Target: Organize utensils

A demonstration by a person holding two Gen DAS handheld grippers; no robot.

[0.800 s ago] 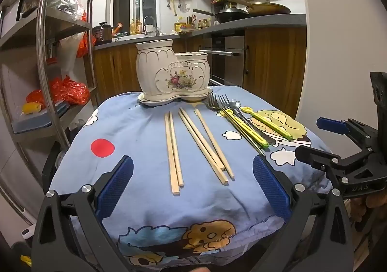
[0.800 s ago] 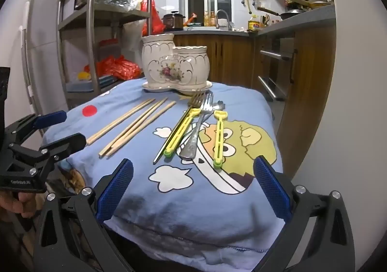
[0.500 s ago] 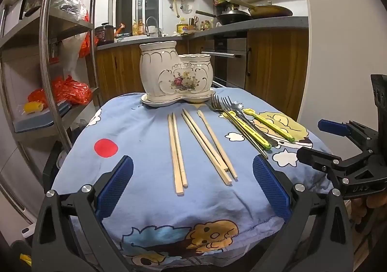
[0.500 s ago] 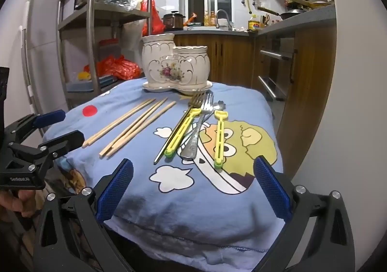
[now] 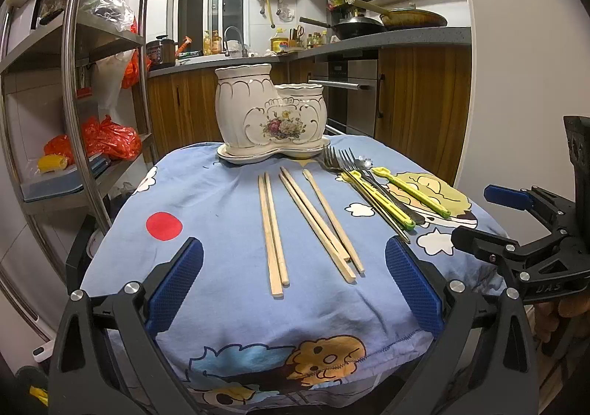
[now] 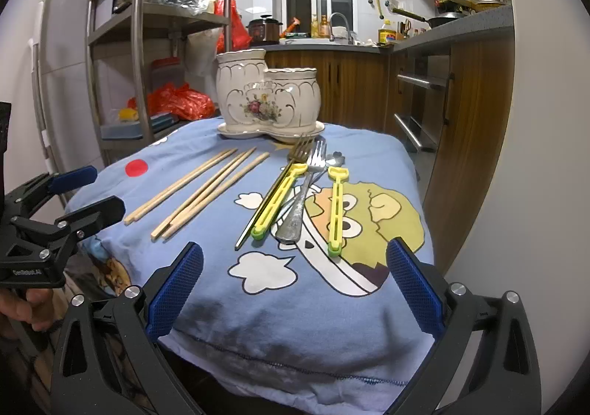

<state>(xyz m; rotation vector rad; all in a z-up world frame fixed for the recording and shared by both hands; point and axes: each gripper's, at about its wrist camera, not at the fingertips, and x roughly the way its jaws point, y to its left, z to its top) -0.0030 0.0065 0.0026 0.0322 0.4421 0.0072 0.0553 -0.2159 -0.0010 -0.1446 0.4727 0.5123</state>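
Note:
A white ceramic two-cup holder (image 5: 271, 116) with a flower print stands at the far end of the small table; it also shows in the right wrist view (image 6: 267, 97). Several wooden chopsticks (image 5: 313, 219) lie in the middle, also seen in the right wrist view (image 6: 206, 190). Forks, a spoon and yellow-green handled utensils (image 5: 376, 190) lie to their right, also in the right wrist view (image 6: 298, 193). My left gripper (image 5: 293, 286) is open and empty above the near edge, in front of the chopsticks. My right gripper (image 6: 293, 287) is open and empty, in front of the forks.
The table is covered by a blue cartoon cloth (image 5: 206, 208). A metal shelf rack (image 5: 73, 90) with red bags stands at the left. Wooden cabinets and an oven (image 5: 354, 97) are behind and right. A white wall (image 6: 523, 156) is close on the right.
Both grippers have moved slightly closer to the table and a little higher. Nothing on the table has moved.

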